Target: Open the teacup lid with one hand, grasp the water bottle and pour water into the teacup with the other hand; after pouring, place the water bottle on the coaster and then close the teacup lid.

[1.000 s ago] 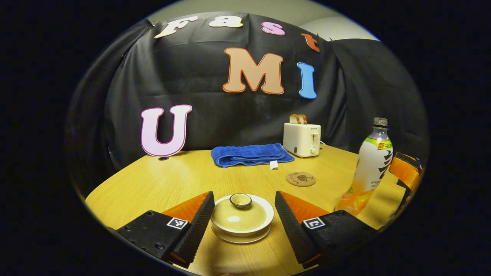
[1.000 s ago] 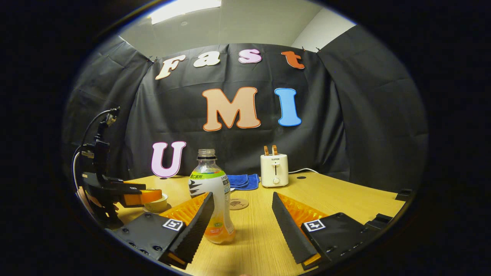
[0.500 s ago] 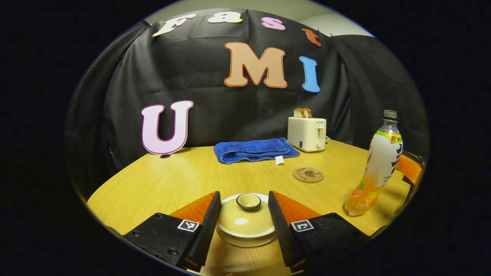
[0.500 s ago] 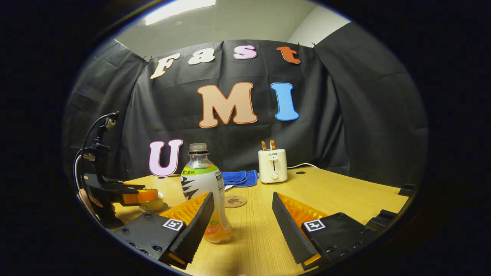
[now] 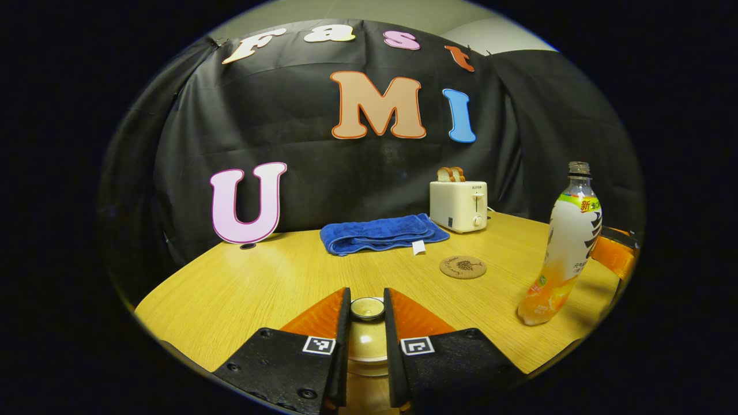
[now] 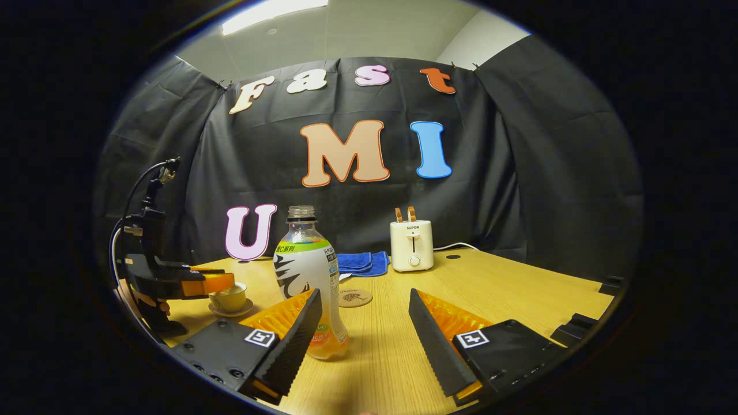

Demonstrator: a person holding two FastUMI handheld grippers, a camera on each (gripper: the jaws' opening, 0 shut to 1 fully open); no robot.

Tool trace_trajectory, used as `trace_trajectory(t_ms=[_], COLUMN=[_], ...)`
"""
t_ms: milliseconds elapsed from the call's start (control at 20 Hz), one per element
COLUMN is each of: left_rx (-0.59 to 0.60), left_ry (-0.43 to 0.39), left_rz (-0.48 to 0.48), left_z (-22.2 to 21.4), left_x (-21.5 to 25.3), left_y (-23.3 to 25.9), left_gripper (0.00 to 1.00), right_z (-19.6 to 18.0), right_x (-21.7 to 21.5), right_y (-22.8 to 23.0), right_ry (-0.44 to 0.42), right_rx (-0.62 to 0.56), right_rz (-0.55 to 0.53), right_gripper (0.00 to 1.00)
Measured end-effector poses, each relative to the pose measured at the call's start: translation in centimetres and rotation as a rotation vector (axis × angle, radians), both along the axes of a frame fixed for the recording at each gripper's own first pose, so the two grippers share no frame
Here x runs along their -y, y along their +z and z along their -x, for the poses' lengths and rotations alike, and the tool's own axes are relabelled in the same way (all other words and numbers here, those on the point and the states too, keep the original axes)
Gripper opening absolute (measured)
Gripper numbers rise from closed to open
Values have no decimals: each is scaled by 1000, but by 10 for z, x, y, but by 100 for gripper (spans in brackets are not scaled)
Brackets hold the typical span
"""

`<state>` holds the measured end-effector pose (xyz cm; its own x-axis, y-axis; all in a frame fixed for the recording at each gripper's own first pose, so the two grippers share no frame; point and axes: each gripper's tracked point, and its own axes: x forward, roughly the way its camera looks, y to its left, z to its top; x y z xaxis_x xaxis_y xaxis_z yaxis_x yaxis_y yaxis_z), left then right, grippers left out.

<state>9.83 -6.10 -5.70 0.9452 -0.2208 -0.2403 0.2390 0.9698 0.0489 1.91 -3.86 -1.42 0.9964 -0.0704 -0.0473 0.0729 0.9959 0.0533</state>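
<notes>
Since half a second ago the left claw (image 5: pixel 366 323) has narrowed from a wide straddle of the teacup lid (image 5: pixel 367 341) to a close grip on the lid knob (image 5: pixel 367 308); both fingers now press against the knob's sides. In the right gripper view the left claw (image 6: pixel 222 282) sits directly over the teacup (image 6: pixel 229 298), and the lid itself cannot be made out there. The right claw (image 6: pixel 364 323) stands wide apart as before, holding nothing, though the water bottle (image 6: pixel 308 282) now appears a little larger and nearer its left finger (image 6: pixel 291 340).

The lid is glazed beige ceramic, domed, with a small round dark-rimmed knob. The teacup stands on a matching saucer (image 6: pixel 230 310). The water bottle is clear plastic, uncapped, with a white and green label and orange liquid low in its base; it stands upright on the counter (image 6: pixel 392 346), which is pale wood-grain laminate. The coaster (image 5: pixel 463 267) is a flat brown disc with a dark printed motif, lying bare between teacup and bottle, well apart from both. Behind it lie a folded blue towel (image 5: pixel 380 232) of plush pile and a cream toaster (image 5: pixel 459 205) with two bread slices (image 5: pixel 450 174) raised.

The bottle stands just beyond and partly behind the right claw's left finger, not between the fingers.
</notes>
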Motion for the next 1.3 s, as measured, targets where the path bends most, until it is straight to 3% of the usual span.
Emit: trace_trajectory(t_ms=[200,700,900,1300], left_rx=[7,55,57,79], left_ry=[17,89,116,156], left_rz=[39,53,61,59], left_z=[-1,18,31,47], left_x=[-4,-40,-55,-78], left_y=[9,36,39,51], left_gripper=[23,23,23,23], right_z=[4,-4,-15,-31], right_x=[-3,-50,-58,-65], right_y=[8,4,-8,-31], right_ry=[11,139,149,132], right_rx=[19,2,-43,-125], right_rz=[8,40,23,28], right_gripper=[94,97,94,97])
